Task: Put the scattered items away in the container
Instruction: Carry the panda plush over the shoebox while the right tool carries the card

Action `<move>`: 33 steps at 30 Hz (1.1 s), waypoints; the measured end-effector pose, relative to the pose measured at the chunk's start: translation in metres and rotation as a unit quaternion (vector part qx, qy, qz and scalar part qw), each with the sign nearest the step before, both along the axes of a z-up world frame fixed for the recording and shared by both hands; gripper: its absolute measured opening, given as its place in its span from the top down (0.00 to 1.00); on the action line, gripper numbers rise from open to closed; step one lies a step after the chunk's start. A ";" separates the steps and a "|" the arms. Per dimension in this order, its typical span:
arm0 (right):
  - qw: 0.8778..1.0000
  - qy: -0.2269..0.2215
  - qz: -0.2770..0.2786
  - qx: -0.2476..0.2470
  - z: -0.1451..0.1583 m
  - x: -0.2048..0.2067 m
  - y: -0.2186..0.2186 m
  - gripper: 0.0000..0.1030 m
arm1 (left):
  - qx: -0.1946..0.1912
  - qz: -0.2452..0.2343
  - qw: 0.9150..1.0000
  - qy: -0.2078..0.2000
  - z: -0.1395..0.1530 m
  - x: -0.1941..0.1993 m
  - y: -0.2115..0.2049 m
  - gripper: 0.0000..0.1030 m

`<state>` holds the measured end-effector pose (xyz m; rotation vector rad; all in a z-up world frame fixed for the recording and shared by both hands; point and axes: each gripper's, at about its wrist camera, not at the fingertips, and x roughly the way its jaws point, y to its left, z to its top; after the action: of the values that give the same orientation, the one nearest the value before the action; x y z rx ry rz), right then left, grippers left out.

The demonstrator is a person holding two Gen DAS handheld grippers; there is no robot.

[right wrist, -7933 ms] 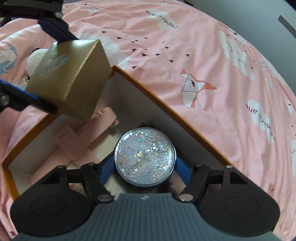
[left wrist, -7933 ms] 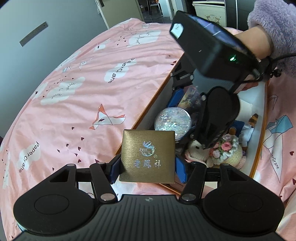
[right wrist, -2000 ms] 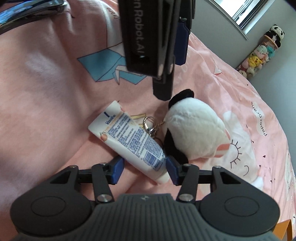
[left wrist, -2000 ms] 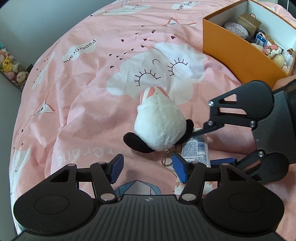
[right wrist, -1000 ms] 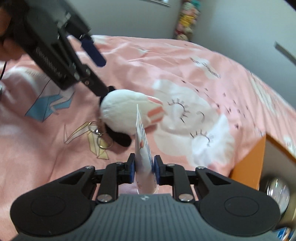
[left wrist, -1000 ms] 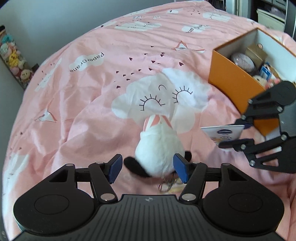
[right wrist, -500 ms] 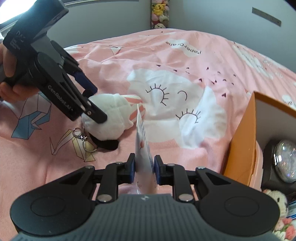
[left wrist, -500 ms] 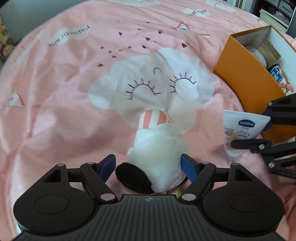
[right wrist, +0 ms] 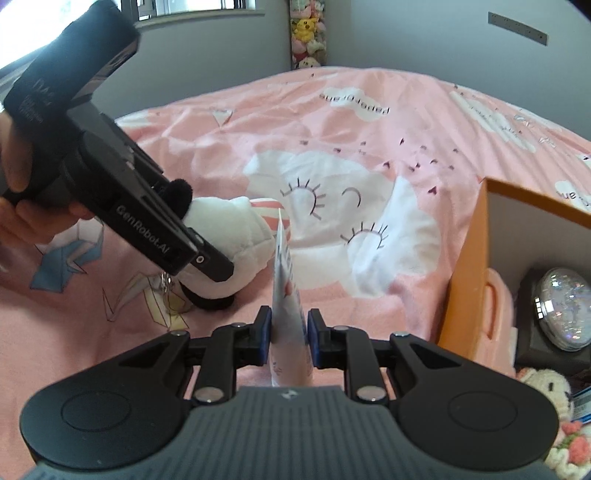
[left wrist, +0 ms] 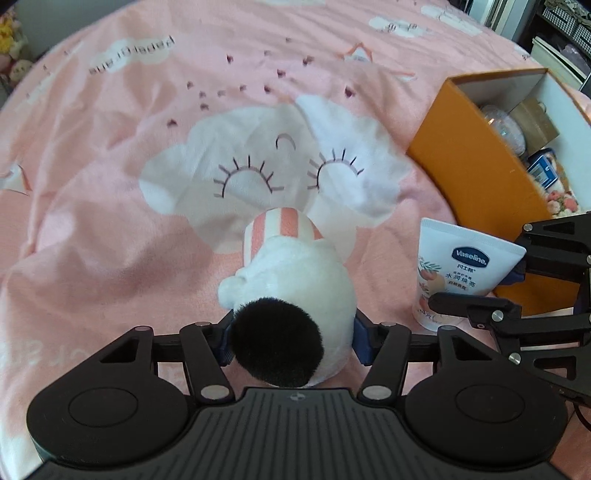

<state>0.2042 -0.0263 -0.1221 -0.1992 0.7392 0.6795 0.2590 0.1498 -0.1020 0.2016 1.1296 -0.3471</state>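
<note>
A white plush panda point(left wrist: 303, 280) with a black ear and a pink-striped part lies on the pink bedspread. My left gripper point(left wrist: 291, 334) points steeply down over it, its jaws closing, and both blue pads press its sides. In the right wrist view the same plush panda point(right wrist: 240, 236) lies under that gripper's finger, a keyring point(right wrist: 166, 291) trailing from it. My right gripper point(right wrist: 290, 338) is shut on a white Vaseline tube point(right wrist: 286, 295), held edge-on; the tube point(left wrist: 454, 273) hangs just left of the orange box point(left wrist: 469, 166).
The open orange box point(right wrist: 467, 266) holds a glitter globe point(right wrist: 561, 308), a gold box point(left wrist: 532, 118), a pink item point(right wrist: 495, 306) and other small things. A person's hand point(right wrist: 22, 218) holds the left gripper. Soft toys point(right wrist: 306, 33) stand by the far wall.
The left gripper came down over the plush panda, spread its jaws, then closed them onto its sides. The right gripper carried the tube closer to the orange box.
</note>
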 end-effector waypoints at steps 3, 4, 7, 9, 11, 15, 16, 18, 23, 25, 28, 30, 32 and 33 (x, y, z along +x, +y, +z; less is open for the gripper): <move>1.000 -0.015 -0.006 0.016 0.014 -0.007 -0.008 0.78 | -0.004 0.011 1.000 -0.023 0.021 -0.015 -0.002 0.35; 1.000 -0.021 -0.008 0.021 0.020 -0.009 -0.010 0.78 | -0.006 0.016 0.999 -0.031 0.028 -0.020 -0.003 0.35; 0.998 -0.037 -0.018 0.040 0.038 -0.017 -0.020 0.78 | -0.020 0.025 0.998 -0.059 0.054 -0.037 -0.008 0.35; 0.997 -0.044 -0.027 0.056 0.052 -0.022 -0.030 0.78 | -0.026 0.025 0.996 -0.082 0.072 -0.049 -0.018 0.35; 0.995 -0.045 -0.038 0.079 0.067 -0.026 -0.043 0.78 | -0.032 0.025 0.994 -0.106 0.090 -0.060 -0.029 0.35; 0.989 -0.071 -0.074 0.103 0.096 -0.038 -0.076 0.78 | -0.060 0.029 0.987 -0.147 0.120 -0.076 -0.050 0.35; 0.987 -0.080 -0.086 0.106 0.103 -0.042 -0.085 0.78 | -0.071 0.027 0.985 -0.156 0.126 -0.079 -0.056 0.35; 0.983 -0.096 -0.112 0.109 0.115 -0.050 -0.106 0.78 | -0.092 0.019 0.981 -0.172 0.138 -0.085 -0.068 0.34; 0.967 -0.132 -0.192 0.102 0.139 -0.068 -0.167 0.78 | -0.130 -0.006 0.970 -0.203 0.151 -0.091 -0.115 0.34; 0.959 -0.144 -0.224 0.094 0.145 -0.075 -0.192 0.78 | -0.149 -0.016 0.966 -0.210 0.152 -0.090 -0.135 0.34; 0.948 -0.154 -0.267 0.083 0.151 -0.084 -0.228 0.78 | -0.179 -0.032 0.959 -0.219 0.151 -0.090 -0.165 0.34; 0.941 -0.155 -0.290 0.078 0.154 -0.087 -0.248 0.78 | -0.205 -0.034 0.953 -0.219 0.146 -0.086 -0.184 0.34; 0.935 -0.153 -0.310 0.077 0.154 -0.087 -0.265 0.78 | -0.233 -0.030 0.949 -0.210 0.140 -0.079 -0.203 0.34; 0.933 -0.151 -0.319 0.078 0.153 -0.086 -0.272 0.78 | -0.244 -0.030 0.948 -0.203 0.136 -0.076 -0.213 0.34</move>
<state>0.1181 -0.2980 0.0304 0.0858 0.4106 0.0771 0.1831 -0.0633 0.0339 -0.1294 0.6060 -0.5988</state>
